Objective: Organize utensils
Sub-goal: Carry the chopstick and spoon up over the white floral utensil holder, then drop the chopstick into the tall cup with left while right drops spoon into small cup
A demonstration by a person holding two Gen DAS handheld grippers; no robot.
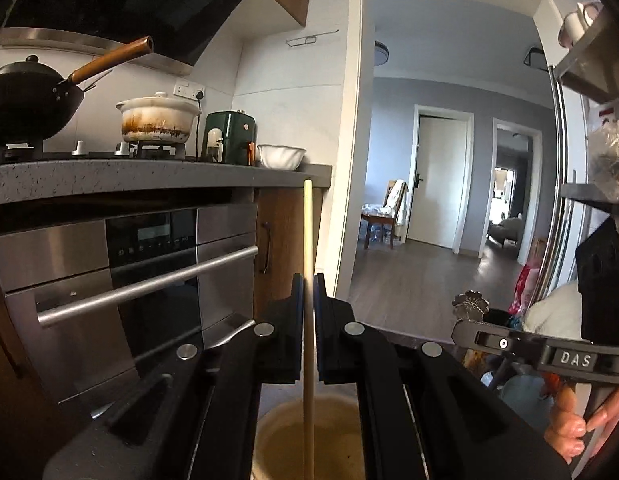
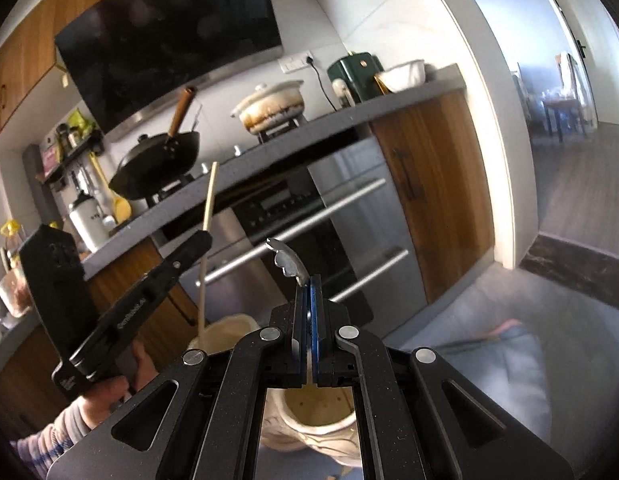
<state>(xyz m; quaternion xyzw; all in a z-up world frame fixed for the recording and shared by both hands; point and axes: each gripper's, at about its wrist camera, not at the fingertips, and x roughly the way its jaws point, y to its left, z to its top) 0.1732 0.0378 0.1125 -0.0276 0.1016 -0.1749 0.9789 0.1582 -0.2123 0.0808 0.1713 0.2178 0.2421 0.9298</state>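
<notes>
The left tongs (image 1: 308, 280) pinch a pale wooden chopstick (image 1: 307, 232) upright, its lower end inside the cream ceramic holder (image 2: 225, 332) below; the right tongs (image 2: 308, 284) clamp a metal utensil handle with a flower-shaped end (image 2: 287, 260), just above that holder

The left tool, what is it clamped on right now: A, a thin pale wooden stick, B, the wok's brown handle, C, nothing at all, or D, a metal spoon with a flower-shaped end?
A: in the left wrist view the left tool is shut on a thin pale wooden stick that runs upright between its pads, its lower end over the cream jar.
</notes>
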